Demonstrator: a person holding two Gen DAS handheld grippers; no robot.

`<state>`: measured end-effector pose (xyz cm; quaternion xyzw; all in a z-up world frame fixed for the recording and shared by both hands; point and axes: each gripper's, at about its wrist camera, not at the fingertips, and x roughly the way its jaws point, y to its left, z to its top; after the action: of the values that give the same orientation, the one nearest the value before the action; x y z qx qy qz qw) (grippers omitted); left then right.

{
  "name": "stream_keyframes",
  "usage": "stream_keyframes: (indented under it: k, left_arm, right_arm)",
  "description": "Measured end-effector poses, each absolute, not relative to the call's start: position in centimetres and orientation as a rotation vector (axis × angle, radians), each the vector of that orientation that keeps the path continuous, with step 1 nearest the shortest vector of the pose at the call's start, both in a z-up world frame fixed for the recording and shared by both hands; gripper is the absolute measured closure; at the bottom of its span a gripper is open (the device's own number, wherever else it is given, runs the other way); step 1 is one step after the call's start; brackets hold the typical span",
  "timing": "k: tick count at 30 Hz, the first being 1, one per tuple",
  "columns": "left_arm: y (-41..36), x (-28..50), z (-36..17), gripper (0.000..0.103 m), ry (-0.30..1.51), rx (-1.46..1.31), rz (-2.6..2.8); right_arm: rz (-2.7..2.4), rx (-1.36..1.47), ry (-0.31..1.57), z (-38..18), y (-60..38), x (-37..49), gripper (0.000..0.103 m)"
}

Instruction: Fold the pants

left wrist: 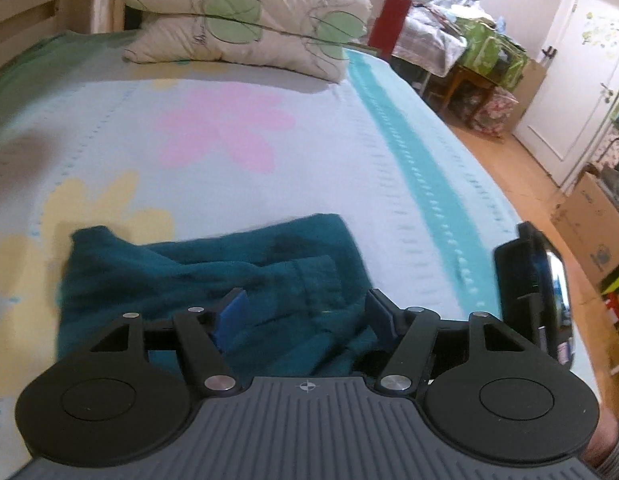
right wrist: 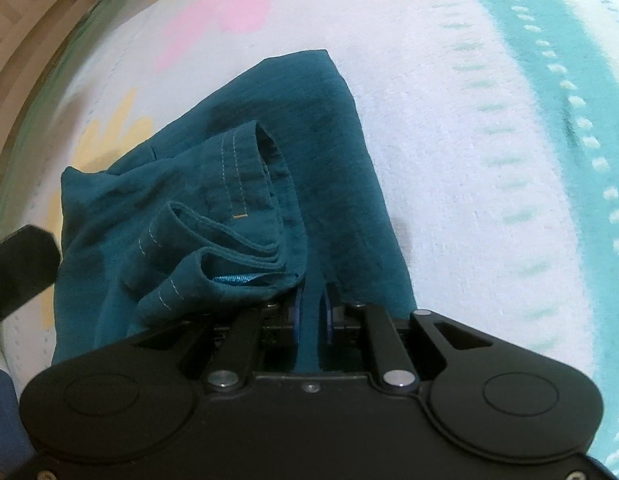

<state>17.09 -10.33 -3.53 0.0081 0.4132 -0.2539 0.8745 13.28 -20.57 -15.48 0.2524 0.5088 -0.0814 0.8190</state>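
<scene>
The teal pants (left wrist: 213, 276) lie bunched and partly folded on the bed, near its front edge. In the right wrist view the pants (right wrist: 237, 184) show stitched hems stacked in loose layers. My left gripper (left wrist: 305, 312) is open, its blue pads spread just above the cloth and holding nothing. My right gripper (right wrist: 312, 312) is shut on a fold of the pants, with teal cloth pinched between its blue pads. The right gripper also shows at the right edge of the left wrist view (left wrist: 537, 280).
The bed cover (left wrist: 269, 152) is pale blue with pink and yellow flowers and a turquoise stripe. Two pillows (left wrist: 245, 20) lie at the head. A wooden bed frame (right wrist: 25, 40) runs along the left. Boxes (left wrist: 589, 232) and furniture stand on the floor to the right.
</scene>
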Motion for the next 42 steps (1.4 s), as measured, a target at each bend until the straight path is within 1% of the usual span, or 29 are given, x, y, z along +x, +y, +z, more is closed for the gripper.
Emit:
stream_keyframes:
  k: [5,10,11,12,15,16,20,22,27,32,35,37,38,39,42]
  left_arm:
    - [-6.7,17.3,-2.9,0.039,0.83,0.034,-0.46]
    - [-3.1,18.5,-4.5,0.039,0.87,0.052,-0.367]
    - [-2.6,18.7,-5.2,0.039,0.889,0.057,-0.351]
    - [-2.1,18.8,-5.9,0.039,0.912,0.061,-0.342]
    - [-1.6,18.7,-8.2,0.04,0.978,0.088,-0.334]
    - [-1.6,18.5,-9.0,0.04,0.998,0.102,-0.337]
    - [-1.5,17.6,-12.0,0.04,1.071,0.148,-0.341]
    - [-1.2,17.1,-12.9,0.039,1.066,0.148,-0.342]
    - [-1.0,16.0,-13.1,0.038,1.008,0.141,-0.344]
    - [-0.8,15.4,-13.1,0.037,0.987,0.125,-0.347]
    - [-0.9,15.2,-13.1,0.036,0.974,0.122,-0.342]
    - [-0.9,15.4,-13.3,0.036,0.965,0.119,-0.338]
    - [-1.0,15.4,-13.2,0.036,0.964,0.122,-0.337]
    - [-1.0,15.4,-13.1,0.037,0.966,0.124,-0.338]
    - [-0.6,15.5,-12.0,0.041,0.956,0.097,-0.296]
  right_arm:
    - [-0.181,0.525,1.082,-15.3,-20.9,13.2,0.08]
    - [-0.213,0.539,1.046,-13.9,-22.1,12.9,0.075]
    - [-0.224,0.541,1.033,-13.5,-22.4,12.9,0.072]
    - [-0.232,0.55,1.013,-13.2,-22.7,12.8,0.065]
    - [-0.205,0.592,0.933,-12.3,-23.4,12.7,0.055]
    - [-0.184,0.602,0.918,-12.2,-23.4,12.8,0.054]
    - [-0.097,0.598,0.913,-12.9,-22.6,13.8,0.042]
    - [-0.068,0.582,0.939,-13.8,-21.9,14.4,0.041]
    - [-0.046,0.571,1.001,-16.4,-20.7,15.7,0.041]
    - [0.018,0.59,0.988,-17.5,-20.3,15.7,0.039]
    - [0.052,0.588,0.98,-17.6,-20.2,15.7,0.04]
    - [0.08,0.595,0.983,-17.8,-20.1,15.7,0.053]
    - [0.086,0.612,0.99,-18.0,-20.2,15.6,0.064]
    - [0.085,0.63,0.989,-18.1,-20.3,15.5,0.074]
    - [0.056,0.572,0.948,-16.4,-19.1,15.0,0.079]
